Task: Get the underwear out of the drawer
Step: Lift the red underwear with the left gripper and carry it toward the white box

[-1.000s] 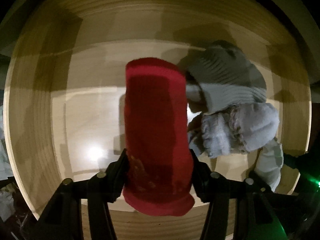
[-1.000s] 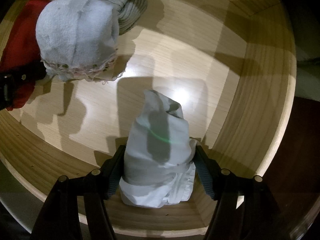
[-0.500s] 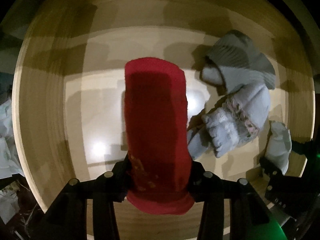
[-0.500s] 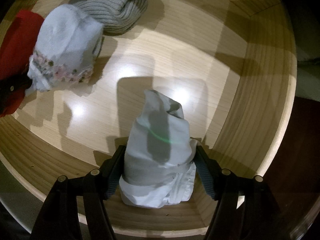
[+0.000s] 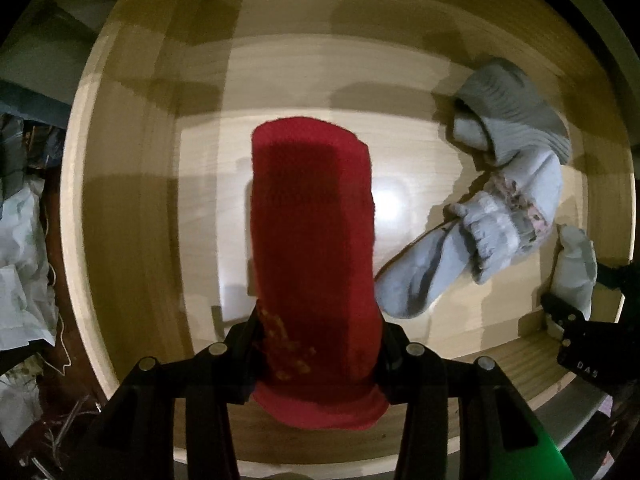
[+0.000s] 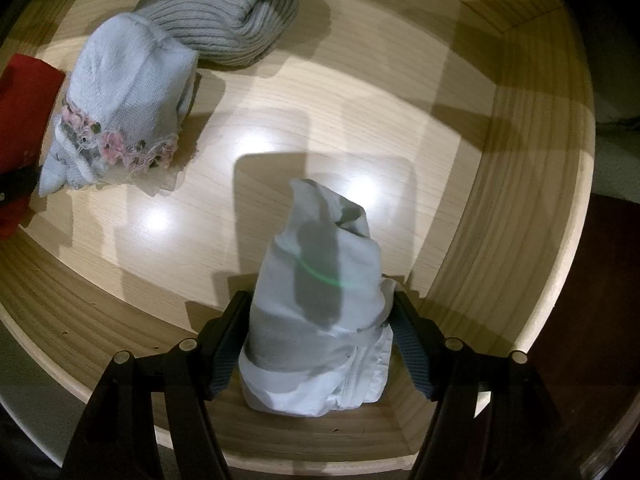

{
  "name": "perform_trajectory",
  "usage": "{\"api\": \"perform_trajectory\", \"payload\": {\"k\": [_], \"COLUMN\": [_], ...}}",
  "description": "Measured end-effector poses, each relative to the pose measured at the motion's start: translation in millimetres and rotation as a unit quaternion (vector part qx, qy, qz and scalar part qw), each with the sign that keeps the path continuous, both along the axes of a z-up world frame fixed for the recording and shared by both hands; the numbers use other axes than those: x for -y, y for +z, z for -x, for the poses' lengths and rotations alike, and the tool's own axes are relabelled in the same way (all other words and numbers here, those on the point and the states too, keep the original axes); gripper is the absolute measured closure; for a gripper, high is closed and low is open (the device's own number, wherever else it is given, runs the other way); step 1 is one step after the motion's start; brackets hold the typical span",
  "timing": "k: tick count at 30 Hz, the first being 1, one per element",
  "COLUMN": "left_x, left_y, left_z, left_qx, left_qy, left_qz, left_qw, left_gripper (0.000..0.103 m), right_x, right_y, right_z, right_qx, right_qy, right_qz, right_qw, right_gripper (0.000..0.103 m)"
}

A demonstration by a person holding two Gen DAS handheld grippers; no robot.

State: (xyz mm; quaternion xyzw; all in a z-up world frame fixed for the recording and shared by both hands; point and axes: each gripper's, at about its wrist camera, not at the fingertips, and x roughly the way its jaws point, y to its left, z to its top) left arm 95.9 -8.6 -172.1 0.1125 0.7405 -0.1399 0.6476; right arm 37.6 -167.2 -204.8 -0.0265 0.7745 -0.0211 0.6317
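Note:
A red rolled garment [image 5: 312,220] stands upright inside the wooden drawer [image 5: 132,200]. My left gripper [image 5: 318,320] points down over it and its jaws are closing, pads pressed on both sides of the roll. The red roll also shows at the left edge [image 6: 24,112] of the right wrist view. A white rolled piece of underwear [image 6: 320,280] stands near the drawer's front corner, and my right gripper [image 6: 320,304] is shut on its lower part. That white roll appears far right [image 5: 574,272] in the left wrist view.
A pale blue sock bundle with floral trim [image 6: 120,112] lies on the drawer floor [image 6: 360,100], against a grey ribbed bundle [image 6: 224,28]. The drawer's walls [image 6: 520,200] rise close around both grippers. Crumpled pale stuff [image 5: 20,260] lies outside the drawer's left side.
The left gripper narrowed on the red roll and drew it away from the sock bundles. The pale blue bundle dropped off it onto the drawer floor. The right gripper kept still.

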Motion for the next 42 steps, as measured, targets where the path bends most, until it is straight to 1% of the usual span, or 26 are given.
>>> {"api": "perform_trajectory", "payload": {"k": [5, 6, 7, 11, 16, 19, 21, 23, 29, 34, 39, 42], "left_x": [0, -2, -5, -3, -4, -17, -19, -18, -24, -31, -40, -42], "left_y": [9, 15, 19, 33, 40, 50, 57, 69, 97, 122, 154, 181], "left_z": [2, 16, 20, 26, 33, 43, 38, 42, 38, 36, 39, 39], "left_qx": [0.016, 0.021, 0.026, 0.042, 0.054, 0.064, 0.077, 0.087, 0.115, 0.139, 0.172, 0.200], "left_qy": [-0.004, -0.004, -0.006, -0.021, -0.032, -0.039, -0.045, -0.048, -0.051, -0.056, -0.062, -0.062], "left_qz": [0.001, 0.002, 0.001, 0.000, 0.002, -0.003, -0.003, -0.003, 0.014, 0.037, 0.059, 0.080], "left_qw": [0.9999, 0.9998, 0.9996, 0.9989, 0.9980, 0.9972, 0.9960, 0.9950, 0.9920, 0.9880, 0.9814, 0.9746], "left_gripper": [0.059, 0.059, 0.060, 0.060, 0.060, 0.060, 0.060, 0.060, 0.060, 0.060, 0.060, 0.060], "right_x": [0, 0, -1, -3, -3, -2, -4, -5, -6, -7, -7, -6], "right_y": [0, 0, 0, -2, -2, -2, -1, -2, -2, -3, -3, -2], "right_z": [0, 0, 0, 1, 2, 2, 1, 2, 3, 4, 4, 3], "right_qx": [-0.001, -0.002, -0.003, -0.004, -0.005, -0.005, -0.005, -0.006, -0.006, -0.007, -0.007, -0.007], "right_qy": [0.002, 0.003, 0.004, 0.004, 0.003, 0.004, 0.004, 0.004, 0.004, 0.004, 0.003, 0.004], "right_qz": [0.001, 0.001, 0.001, 0.002, 0.002, 0.002, 0.002, 0.002, 0.001, 0.001, 0.001, 0.001], "right_qw": [1.000, 1.000, 1.000, 1.000, 1.000, 1.000, 1.000, 1.000, 1.000, 1.000, 1.000, 1.000], "right_gripper": [0.034, 0.033, 0.032, 0.031, 0.030, 0.030, 0.029, 0.029, 0.027, 0.027, 0.027, 0.027]}}
